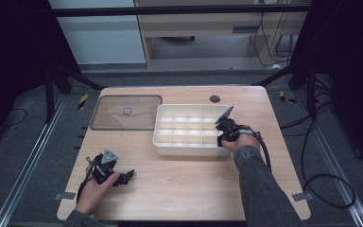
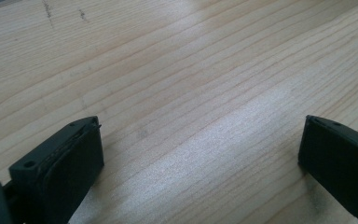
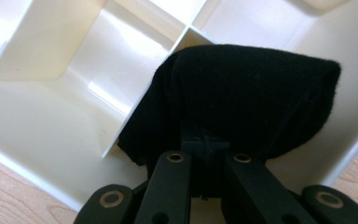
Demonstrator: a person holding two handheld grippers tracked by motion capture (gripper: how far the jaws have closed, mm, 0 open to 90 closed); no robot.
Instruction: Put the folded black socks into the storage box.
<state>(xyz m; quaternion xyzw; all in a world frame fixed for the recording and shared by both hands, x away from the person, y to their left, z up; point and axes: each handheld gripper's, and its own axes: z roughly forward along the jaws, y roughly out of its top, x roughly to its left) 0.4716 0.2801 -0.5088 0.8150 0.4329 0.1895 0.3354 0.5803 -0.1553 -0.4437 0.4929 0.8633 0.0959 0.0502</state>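
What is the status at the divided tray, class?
Right gripper shut on black cloth bundle, over white divided plastic tray. Left gripper open, on table. Nothing obstructing.

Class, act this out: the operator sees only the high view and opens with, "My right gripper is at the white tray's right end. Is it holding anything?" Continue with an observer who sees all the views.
Observer: Yes. The right gripper is shut on a black cloth.
Operator: Where is the cloth in relation to the tray?
Observer: It is bunched over a corner compartment of the tray and covers part of a divider. I cannot tell whether it touches the bottom.
Operator: And the left gripper?
Observer: The left gripper is open, with bare wooden table between its jaws.
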